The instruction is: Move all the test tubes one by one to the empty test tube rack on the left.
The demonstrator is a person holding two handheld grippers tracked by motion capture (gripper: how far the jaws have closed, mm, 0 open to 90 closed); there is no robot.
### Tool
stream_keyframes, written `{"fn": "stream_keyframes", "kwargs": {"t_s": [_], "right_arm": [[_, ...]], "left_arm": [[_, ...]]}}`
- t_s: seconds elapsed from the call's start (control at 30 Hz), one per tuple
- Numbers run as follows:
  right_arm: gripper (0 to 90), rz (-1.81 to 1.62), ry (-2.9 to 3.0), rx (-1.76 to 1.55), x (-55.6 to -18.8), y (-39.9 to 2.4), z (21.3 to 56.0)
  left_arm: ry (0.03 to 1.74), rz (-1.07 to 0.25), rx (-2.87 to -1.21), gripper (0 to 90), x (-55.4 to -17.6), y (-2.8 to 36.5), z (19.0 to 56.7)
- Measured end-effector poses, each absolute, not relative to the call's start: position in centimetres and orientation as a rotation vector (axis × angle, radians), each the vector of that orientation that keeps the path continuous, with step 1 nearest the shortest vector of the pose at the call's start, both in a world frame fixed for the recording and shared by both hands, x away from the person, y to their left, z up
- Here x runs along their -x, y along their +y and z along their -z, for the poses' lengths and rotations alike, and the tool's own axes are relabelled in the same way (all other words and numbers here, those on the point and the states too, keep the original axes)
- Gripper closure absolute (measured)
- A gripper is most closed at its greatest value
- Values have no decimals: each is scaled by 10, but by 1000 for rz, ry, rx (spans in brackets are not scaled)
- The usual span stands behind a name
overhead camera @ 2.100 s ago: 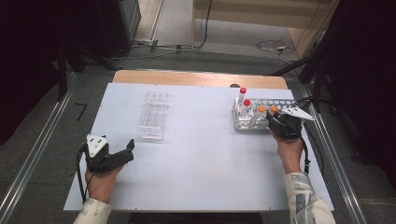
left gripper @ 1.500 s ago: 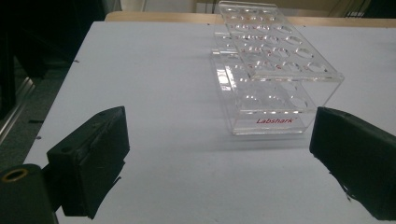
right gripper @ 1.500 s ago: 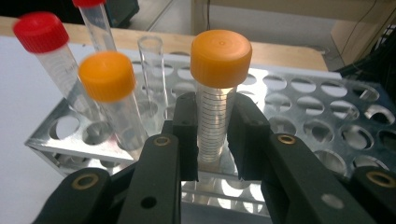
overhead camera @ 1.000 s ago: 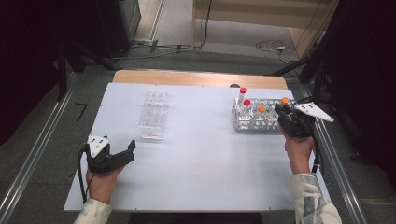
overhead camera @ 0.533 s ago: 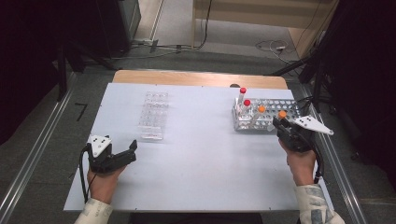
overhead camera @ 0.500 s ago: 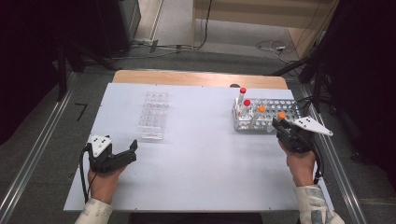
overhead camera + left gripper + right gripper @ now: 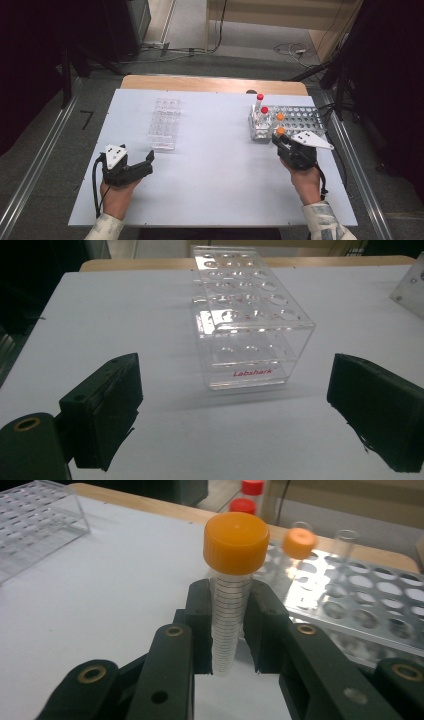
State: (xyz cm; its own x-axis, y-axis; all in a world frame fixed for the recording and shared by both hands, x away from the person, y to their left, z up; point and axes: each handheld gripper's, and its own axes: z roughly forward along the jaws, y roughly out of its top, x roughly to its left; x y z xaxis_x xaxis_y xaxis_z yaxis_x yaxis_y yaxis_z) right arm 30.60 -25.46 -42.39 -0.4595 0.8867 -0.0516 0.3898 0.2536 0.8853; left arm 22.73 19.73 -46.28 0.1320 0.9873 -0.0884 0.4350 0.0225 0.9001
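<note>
1. Right tongs (image 7: 231, 630): clamped on an orange-capped tube (image 7: 232, 580), pads pressing on the graduated clear body below the cap. Tube stands about upright between the jaws, cap well above the pad tops.
2. High view: right tongs (image 7: 280, 141) sit at the near left corner of the metal rack (image 7: 305, 116), over the desk (image 7: 215, 170), with the tube's orange cap (image 7: 280, 131) at the tong tips. Whether the tube bottom touches the desk: cannot tell.
3. Grey three-cornered plate (image 7: 312, 140) on top of the right tongs points toward the right desk edge. Right hand (image 7: 304, 177) comes in from the bottom edge.
4. Left tongs (image 7: 235, 410): spread wide, nothing between the jaws. In the high view the left tongs (image 7: 146, 162) lie low at the near left of the desk, in the left hand (image 7: 116, 192).
5. Clear acrylic rack (image 7: 247, 325) stands just ahead of the left tongs, not touching them, holes empty, red "Labshark" lettering on the near face. High view puts this rack (image 7: 165, 124) left of centre, well apart from the metal rack.
6. Metal rack holds a second orange-capped tube (image 7: 279, 117) and two red-capped tubes (image 7: 259, 100) at its left end. In the right gripper view these stand behind the held tube, blurred.
</note>
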Motion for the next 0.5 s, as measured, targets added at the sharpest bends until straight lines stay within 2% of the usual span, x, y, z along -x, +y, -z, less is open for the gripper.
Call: {"fn": "stream_keyframes", "kwargs": {"t_s": [0.5], "right_arm": [[720, -1190, 2097, -1051, -303, -204, 432]], "left_arm": [[1323, -731, -1584, 111, -227, 167, 453]]}}
